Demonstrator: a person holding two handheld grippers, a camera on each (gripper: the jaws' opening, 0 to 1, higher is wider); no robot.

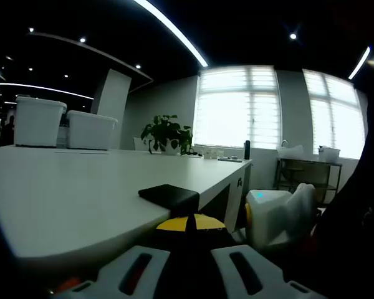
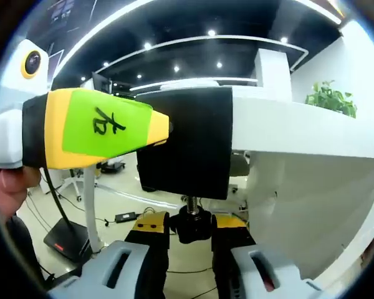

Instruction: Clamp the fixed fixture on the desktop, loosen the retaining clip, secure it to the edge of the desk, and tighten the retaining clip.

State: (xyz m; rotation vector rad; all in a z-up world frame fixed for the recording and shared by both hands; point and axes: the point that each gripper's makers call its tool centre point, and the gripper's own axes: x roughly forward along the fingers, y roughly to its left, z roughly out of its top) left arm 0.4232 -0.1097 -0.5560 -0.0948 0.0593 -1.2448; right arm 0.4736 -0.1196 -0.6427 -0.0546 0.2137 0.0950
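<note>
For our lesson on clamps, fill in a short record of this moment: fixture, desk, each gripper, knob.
Fixture: black C-shaped clamp fixture straddling the desk edge
Desk: white flat-topped desk
Knob: black round screw knob under the fixture
Right gripper: right gripper, jaws closed on the knob
Left gripper: left gripper, jaws at the fixture's black top; grip unclear

The right hand-held gripper (image 2: 190, 240) is closing its jaws on the clamp's screw knob (image 2: 191, 225). The left hand-held gripper (image 1: 187, 265) is gripping the clamp (image 1: 174, 198) from the other side.
</note>
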